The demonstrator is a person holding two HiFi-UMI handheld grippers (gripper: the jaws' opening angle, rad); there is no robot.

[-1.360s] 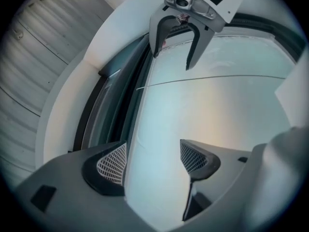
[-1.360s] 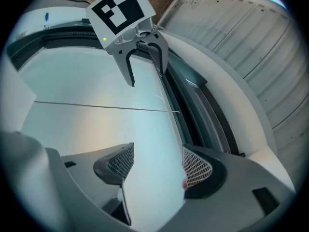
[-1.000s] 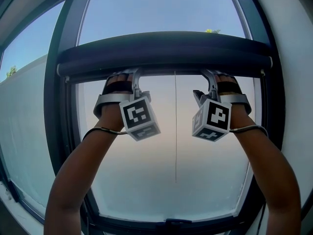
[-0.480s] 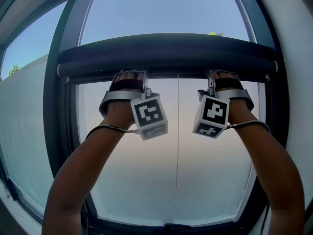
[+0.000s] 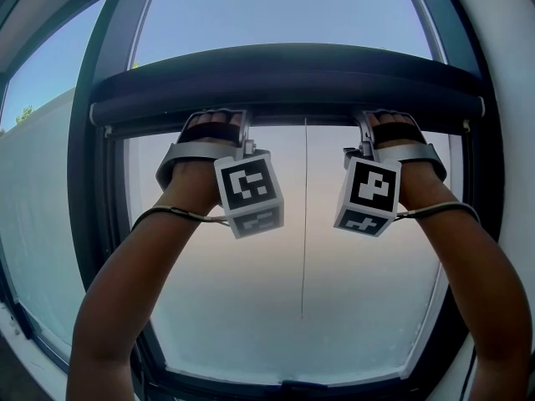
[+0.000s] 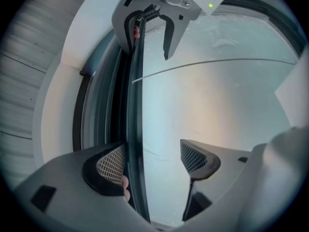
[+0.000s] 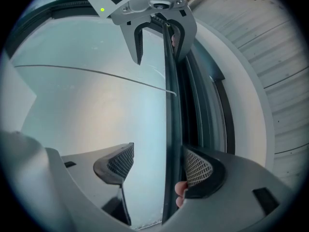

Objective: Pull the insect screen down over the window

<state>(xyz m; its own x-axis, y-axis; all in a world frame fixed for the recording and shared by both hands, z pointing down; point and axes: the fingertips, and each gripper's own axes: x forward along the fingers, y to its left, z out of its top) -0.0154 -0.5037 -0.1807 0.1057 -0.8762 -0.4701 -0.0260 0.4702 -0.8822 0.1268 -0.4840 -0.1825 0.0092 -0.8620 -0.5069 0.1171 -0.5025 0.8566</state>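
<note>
Both arms have been rising over the last second. The left hand-held gripper [image 6: 154,158] is now reaching its spread jaws around the slim dark bottom rail [image 6: 135,105], which is lying against one mesh-textured pad. A thin pull cord [image 5: 303,224] is hanging over the frosted window glass [image 5: 276,307]. The right hand-held gripper [image 7: 159,166] is mirroring it, jaws apart, so the insect screen [image 5: 284,82], rolled in its rounded housing up top, looks ready for pulling.

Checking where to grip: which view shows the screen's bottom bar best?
Head view: the whole dark bar shows, end to end. Each gripper view shows it only edge-on, between open jaws: left gripper, right gripper.
</note>
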